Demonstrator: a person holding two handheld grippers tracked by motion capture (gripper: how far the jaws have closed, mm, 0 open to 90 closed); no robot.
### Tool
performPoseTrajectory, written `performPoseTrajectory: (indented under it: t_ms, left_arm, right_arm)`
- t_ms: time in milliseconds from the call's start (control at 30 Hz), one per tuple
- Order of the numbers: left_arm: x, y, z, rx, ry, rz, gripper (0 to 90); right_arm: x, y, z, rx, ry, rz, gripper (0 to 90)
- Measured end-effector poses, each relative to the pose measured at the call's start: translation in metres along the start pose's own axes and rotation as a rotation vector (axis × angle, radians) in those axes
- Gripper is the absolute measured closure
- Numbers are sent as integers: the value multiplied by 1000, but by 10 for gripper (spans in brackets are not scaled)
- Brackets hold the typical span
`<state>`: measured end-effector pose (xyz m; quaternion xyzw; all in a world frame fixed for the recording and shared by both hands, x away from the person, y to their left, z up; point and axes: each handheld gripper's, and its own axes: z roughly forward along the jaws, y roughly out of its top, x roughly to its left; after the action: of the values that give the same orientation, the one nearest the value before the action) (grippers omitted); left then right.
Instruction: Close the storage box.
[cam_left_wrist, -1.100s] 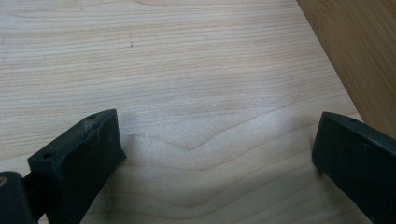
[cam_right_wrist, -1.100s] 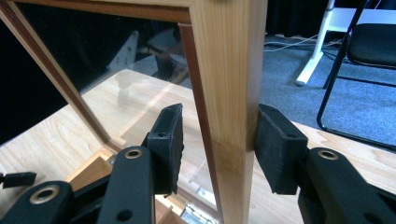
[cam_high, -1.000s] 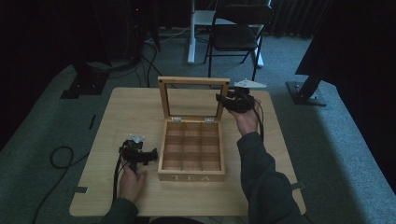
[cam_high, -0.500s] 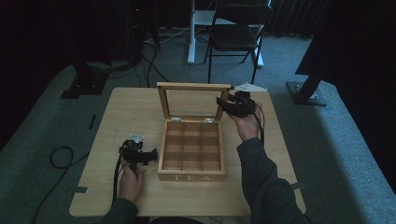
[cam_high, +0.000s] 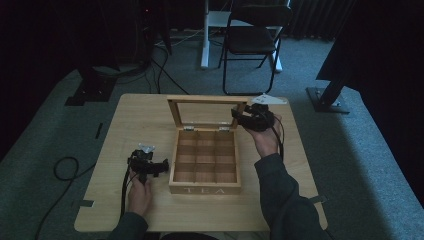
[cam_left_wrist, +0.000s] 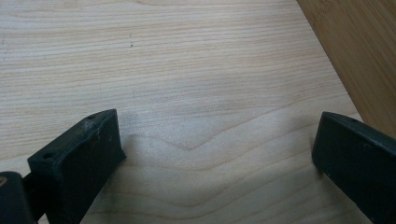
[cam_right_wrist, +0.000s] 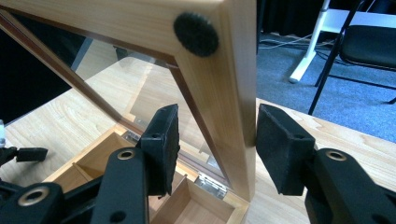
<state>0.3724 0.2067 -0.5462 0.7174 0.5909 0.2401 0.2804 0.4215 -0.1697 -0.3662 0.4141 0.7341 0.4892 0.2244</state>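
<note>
Wooden box (cam_high: 205, 162) front lettered "TEA", lid (cam_high: 207, 111) raised

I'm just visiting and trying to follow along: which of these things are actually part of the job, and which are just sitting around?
Part of the job:
- wooden tea box, standing open
- its glass lid, between the right gripper jaws, which have just been opening
- left gripper, jaws open, resting beside the box

Just lying about:
- folding chair
- floor cables
</note>
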Motion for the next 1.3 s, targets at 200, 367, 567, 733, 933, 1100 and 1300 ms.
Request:
performPoseTrajectory:
  t_ms: [200,367,567,733,933,1100,1300]
  left_arm:
    - [0,0,0,2,-1,1,16]
    - [0,0,0,2,-1,1,16]
    - [0,0,0,2,-1,1,16]
    - [0,0,0,2,-1,1,16]
    - [0,0,0,2,-1,-1,16]
    - [0,0,0,2,-1,1,16]
    - [0,0,0,3,-1,2,16]
  right_arm:
    - [3,-4,-4,-4,10,4,477]
    - [6,-8,-8,1,18,-14,471]
    - [9,-12,-12,5,21,-31,461]
    - [12,-16,-14,5,25,-38,447]
    - [15,-18,-17,5,17,-24,441]
    - [12,-20,-21,0,41,19,446]
    - [14,-24,-23,5,47,6,446]
